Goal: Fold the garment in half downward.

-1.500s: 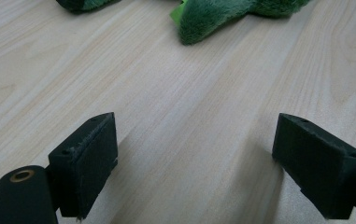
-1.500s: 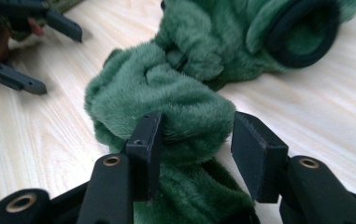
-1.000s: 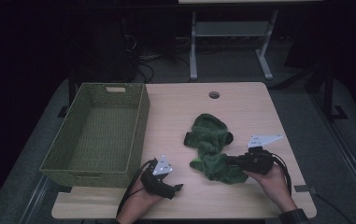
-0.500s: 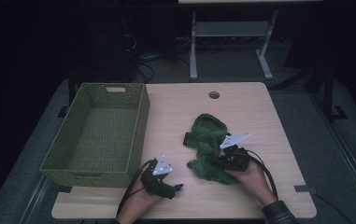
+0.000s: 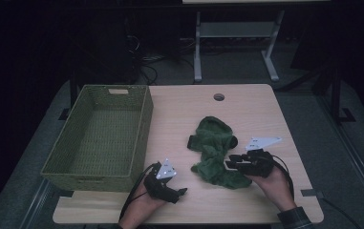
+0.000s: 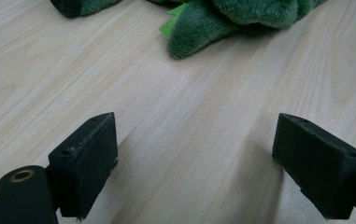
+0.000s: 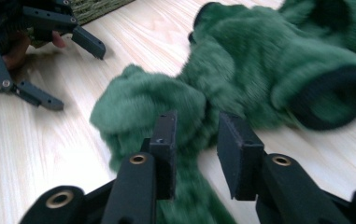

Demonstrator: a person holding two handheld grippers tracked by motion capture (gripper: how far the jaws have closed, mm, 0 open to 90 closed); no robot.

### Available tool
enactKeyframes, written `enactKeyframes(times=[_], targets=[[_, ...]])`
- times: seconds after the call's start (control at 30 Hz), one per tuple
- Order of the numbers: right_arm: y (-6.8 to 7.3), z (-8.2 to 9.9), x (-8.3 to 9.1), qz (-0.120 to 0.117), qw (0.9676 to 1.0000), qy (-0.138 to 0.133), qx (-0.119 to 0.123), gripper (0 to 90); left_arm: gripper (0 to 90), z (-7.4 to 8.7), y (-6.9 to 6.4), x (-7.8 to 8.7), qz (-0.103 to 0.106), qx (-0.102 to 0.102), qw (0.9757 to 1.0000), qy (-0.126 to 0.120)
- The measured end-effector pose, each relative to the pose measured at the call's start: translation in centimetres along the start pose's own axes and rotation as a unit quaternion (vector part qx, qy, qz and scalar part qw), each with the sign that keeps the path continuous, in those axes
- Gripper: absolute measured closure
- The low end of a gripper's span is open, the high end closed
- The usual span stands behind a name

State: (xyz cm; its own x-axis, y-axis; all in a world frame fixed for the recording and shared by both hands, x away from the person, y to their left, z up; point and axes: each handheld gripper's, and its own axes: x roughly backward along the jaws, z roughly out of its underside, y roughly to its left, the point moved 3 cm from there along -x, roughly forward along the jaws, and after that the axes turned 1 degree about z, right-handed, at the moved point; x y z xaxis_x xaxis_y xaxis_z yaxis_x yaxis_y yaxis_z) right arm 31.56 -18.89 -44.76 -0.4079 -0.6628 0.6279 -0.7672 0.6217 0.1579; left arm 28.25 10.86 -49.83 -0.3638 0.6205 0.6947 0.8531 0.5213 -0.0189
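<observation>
two grippers work the green plush cloth point(image 5: 215, 151), lying centre-right of the high view. right gripper point(image 7: 195, 140) has just been opening, jaws straddling a fold, unclenched; left gripper point(image 6: 194, 154) rests released, lower centre.

Fuzzy green plush cloth point(image 5: 216, 150) on smooth matt wooden table point(image 5: 246, 107).
</observation>
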Motion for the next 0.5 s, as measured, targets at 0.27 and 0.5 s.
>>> enactKeyframes(times=[0.27,0.5], targets=[[-0.6,3.0,2.6,0.022,0.9997,0.000,-0.014,63.0,13.3,0.0,0.0,0.0,0.000,0.000,1.0000,0.000],[-0.6,6.3,4.7,0.026,0.9991,0.010,-0.032,61.9,13.3,0.0,0.0,0.0,0.000,0.000,1.0000,0.000]])
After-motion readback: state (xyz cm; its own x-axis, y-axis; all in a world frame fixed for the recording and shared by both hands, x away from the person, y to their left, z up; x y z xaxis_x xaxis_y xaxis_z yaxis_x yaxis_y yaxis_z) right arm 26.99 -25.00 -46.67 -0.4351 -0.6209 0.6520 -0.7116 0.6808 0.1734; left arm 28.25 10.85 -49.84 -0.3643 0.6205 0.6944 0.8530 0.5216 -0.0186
